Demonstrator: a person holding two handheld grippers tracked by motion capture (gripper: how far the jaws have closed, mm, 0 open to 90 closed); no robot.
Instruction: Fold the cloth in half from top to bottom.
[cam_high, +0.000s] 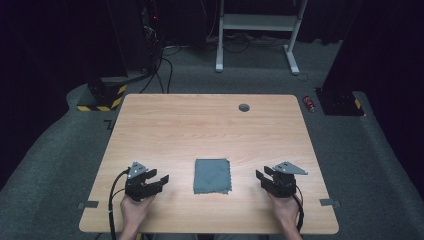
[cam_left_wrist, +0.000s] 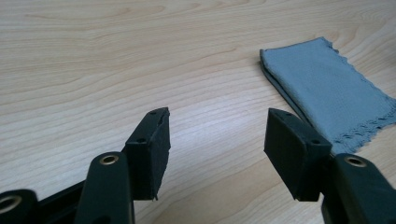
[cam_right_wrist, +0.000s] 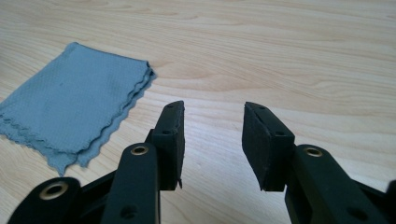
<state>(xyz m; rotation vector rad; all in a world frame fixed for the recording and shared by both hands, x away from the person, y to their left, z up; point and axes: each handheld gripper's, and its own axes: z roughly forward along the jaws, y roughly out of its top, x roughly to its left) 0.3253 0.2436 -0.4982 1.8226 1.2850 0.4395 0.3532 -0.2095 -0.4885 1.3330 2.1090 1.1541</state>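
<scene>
High view above table looking forward-down, claw views low, close, sharing folded grey cloth.

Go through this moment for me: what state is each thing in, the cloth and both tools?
Cloth: folded into a flat rectangle, several layers, lying on the table, nothing touching it.
Left tool: jaws open, nothing between them, beside the cloth's left edge.
Right tool: jaws open, nothing between them, beside the cloth's right edge.
</scene>
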